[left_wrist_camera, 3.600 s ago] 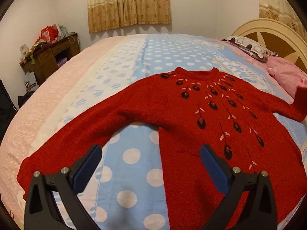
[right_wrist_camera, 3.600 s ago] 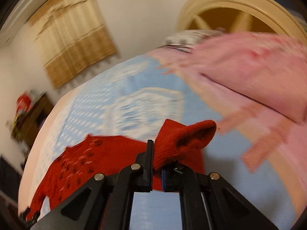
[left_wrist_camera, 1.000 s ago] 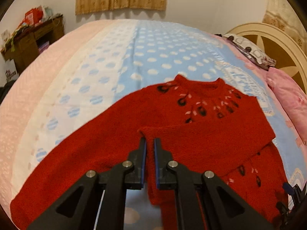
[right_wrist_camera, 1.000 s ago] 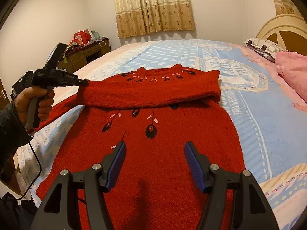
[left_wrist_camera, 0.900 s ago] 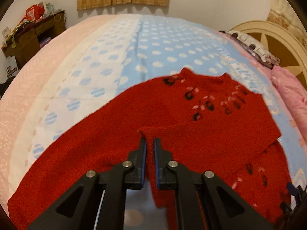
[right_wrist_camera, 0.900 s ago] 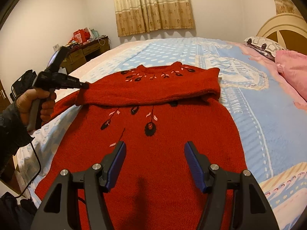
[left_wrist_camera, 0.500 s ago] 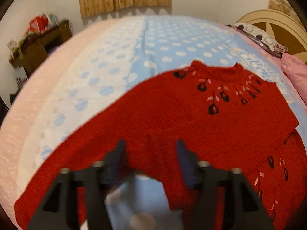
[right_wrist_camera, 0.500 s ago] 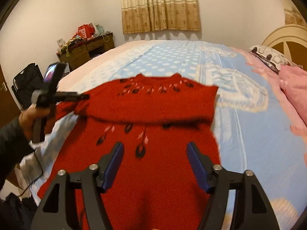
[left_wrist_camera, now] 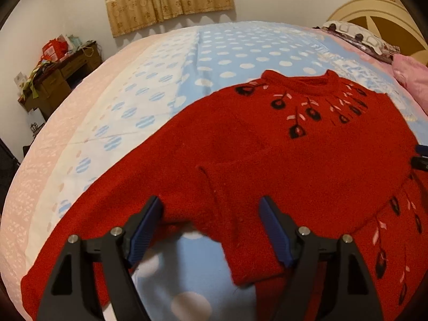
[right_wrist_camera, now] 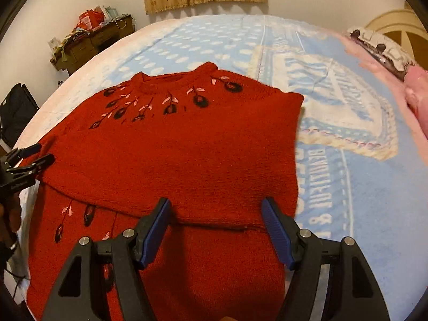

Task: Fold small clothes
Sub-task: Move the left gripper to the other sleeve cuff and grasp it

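A red sweater (left_wrist_camera: 267, 139) with black and pink embroidery lies face up on the bed. One sleeve (left_wrist_camera: 307, 187) is folded across its chest, and the cuff (left_wrist_camera: 240, 254) rests loose between the fingers of my left gripper (left_wrist_camera: 209, 203). Those jaws are opening and the pads do not touch the cuff. The other sleeve (left_wrist_camera: 80, 240) stretches out to the lower left. My right gripper (right_wrist_camera: 216, 203) stands open just above the folded sleeve's (right_wrist_camera: 174, 174) lower edge, nothing pressed between its pads. Each gripper shows at the edge of the other's view: left gripper (right_wrist_camera: 29, 157), right gripper (left_wrist_camera: 421, 157).
The bed cover (left_wrist_camera: 240, 53) is blue with white dots, pink along its left side. A cream headboard (left_wrist_camera: 374, 13) and pink pillow (left_wrist_camera: 412, 72) are at the far right. A cluttered wooden desk (left_wrist_camera: 61, 75) stands by the far wall, with a black bag (right_wrist_camera: 16, 107) on the floor.
My left gripper went from shut on the sleeve cuff to open, dropping the cuff onto the sweater, and sank a little. My right gripper, still open, moved in over the folded sleeve.
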`<act>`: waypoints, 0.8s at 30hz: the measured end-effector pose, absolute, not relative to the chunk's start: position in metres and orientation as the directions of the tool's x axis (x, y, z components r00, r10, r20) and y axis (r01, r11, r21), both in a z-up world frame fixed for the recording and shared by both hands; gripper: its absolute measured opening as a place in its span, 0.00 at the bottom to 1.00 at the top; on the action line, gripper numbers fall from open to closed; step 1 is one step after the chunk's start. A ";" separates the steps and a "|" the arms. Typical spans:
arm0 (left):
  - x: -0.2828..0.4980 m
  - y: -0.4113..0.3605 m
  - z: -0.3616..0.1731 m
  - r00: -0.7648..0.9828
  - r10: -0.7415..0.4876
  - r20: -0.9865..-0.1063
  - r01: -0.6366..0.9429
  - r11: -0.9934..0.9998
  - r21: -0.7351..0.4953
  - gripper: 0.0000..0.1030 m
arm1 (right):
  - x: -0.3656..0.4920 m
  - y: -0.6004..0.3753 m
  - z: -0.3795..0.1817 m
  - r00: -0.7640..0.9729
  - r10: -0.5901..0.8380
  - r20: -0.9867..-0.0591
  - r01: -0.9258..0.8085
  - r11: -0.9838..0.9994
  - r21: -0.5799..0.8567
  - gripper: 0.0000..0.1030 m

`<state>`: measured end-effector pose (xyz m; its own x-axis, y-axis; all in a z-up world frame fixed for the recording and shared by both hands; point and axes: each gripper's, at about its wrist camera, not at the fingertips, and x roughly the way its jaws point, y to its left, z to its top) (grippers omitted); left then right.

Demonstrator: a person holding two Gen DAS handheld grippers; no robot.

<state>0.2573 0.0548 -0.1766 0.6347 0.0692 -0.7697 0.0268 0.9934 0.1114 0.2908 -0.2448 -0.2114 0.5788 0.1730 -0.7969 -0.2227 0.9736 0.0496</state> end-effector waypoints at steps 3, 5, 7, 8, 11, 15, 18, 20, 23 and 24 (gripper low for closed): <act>0.244 0.059 -0.167 0.653 0.078 -0.753 0.034 0.991 0.133 0.81 | 0.281 -0.232 -0.200 0.595 0.092 -0.799 -0.207 0.977 -0.041 0.68; 0.234 0.065 -0.161 0.670 0.091 -0.737 0.027 0.989 0.147 0.85 | 0.273 -0.224 -0.192 0.619 0.110 -0.778 -0.227 0.973 -0.043 0.68; 0.222 0.077 -0.156 0.686 0.115 -0.718 0.007 0.986 0.165 0.87 | 0.269 -0.214 -0.187 0.621 0.145 -0.770 -0.256 0.966 -0.025 0.68; 0.217 0.084 -0.155 0.687 0.131 -0.714 -0.011 0.985 0.171 0.88 | 0.267 -0.206 -0.187 0.621 0.149 -0.769 -0.265 0.964 -0.028 0.68; 0.201 0.109 -0.152 0.682 0.187 -0.707 -0.064 0.978 0.196 0.88 | 0.259 -0.187 -0.188 0.614 0.173 -0.770 -0.297 0.954 -0.023 0.68; 0.182 0.139 -0.150 0.672 0.253 -0.696 -0.125 0.965 0.230 0.88 | 0.247 -0.160 -0.190 0.599 0.222 -0.769 -0.358 0.934 -0.009 0.68; 0.173 0.156 -0.152 0.658 0.292 -0.694 -0.160 0.955 0.250 0.89 | 0.240 -0.144 -0.192 0.593 0.244 -0.767 -0.396 0.918 -0.014 0.68; 0.172 0.162 -0.155 0.650 0.305 -0.696 -0.174 0.951 0.255 0.89 | 0.243 -0.137 -0.191 0.603 0.253 -0.756 -0.405 0.914 -0.017 0.68; 0.175 0.168 -0.160 0.639 0.299 -0.709 -0.185 0.954 0.235 0.89 | 0.260 -0.128 -0.188 0.621 0.251 -0.743 -0.387 0.922 -0.011 0.68; 0.176 0.169 -0.160 0.639 0.294 -0.711 -0.187 0.956 0.227 0.89 | 0.266 -0.124 -0.188 0.626 0.247 -0.740 -0.378 0.926 -0.010 0.68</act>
